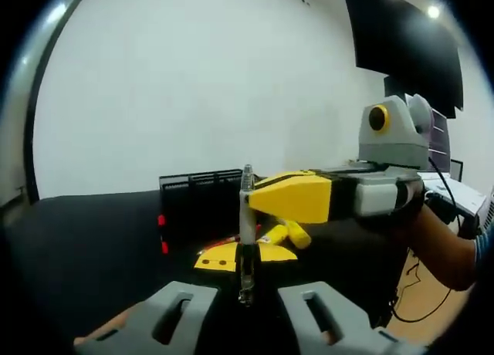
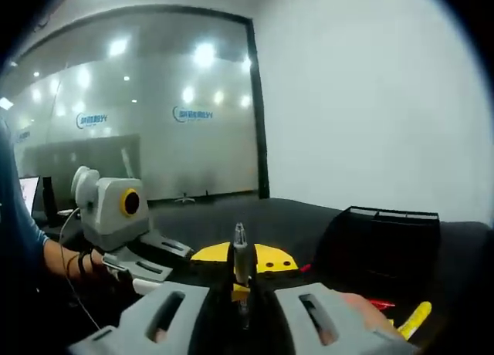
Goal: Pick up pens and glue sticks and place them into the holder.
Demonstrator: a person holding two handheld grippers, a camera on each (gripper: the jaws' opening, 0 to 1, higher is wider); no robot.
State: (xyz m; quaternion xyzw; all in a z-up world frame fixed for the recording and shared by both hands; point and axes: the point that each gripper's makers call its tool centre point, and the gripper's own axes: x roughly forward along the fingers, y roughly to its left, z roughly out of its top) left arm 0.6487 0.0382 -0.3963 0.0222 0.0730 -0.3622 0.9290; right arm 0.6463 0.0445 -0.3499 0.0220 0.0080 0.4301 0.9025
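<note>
In the left gripper view, the left gripper (image 1: 247, 297) rises from six o'clock with its grey jaws apart and a grey pen (image 1: 246, 231) standing upright in the gap; whether the jaws press on it cannot be told. The right gripper (image 1: 305, 197) reaches in from three o'clock, its yellow jaw beside the pen's top end, a person's forearm behind it. Past them, on the black counter (image 1: 85, 247), a black mesh holder (image 1: 202, 193) stands at the centre, with a yellow glue stick (image 1: 298, 234) and a flat yellow piece (image 1: 231, 256) lying just in front of it. In the right gripper view, the right gripper (image 2: 241, 305) comes up from six o'clock, jaws apart around the same pen (image 2: 240, 258), which points up; the grip itself cannot be made out. The left gripper (image 2: 143, 255) lies at nine o'clock. The mesh holder (image 2: 386, 243) sits at three o'clock, and a yellow glue stick (image 2: 414, 319) lies on the counter (image 2: 293, 216) at five o'clock.
</note>
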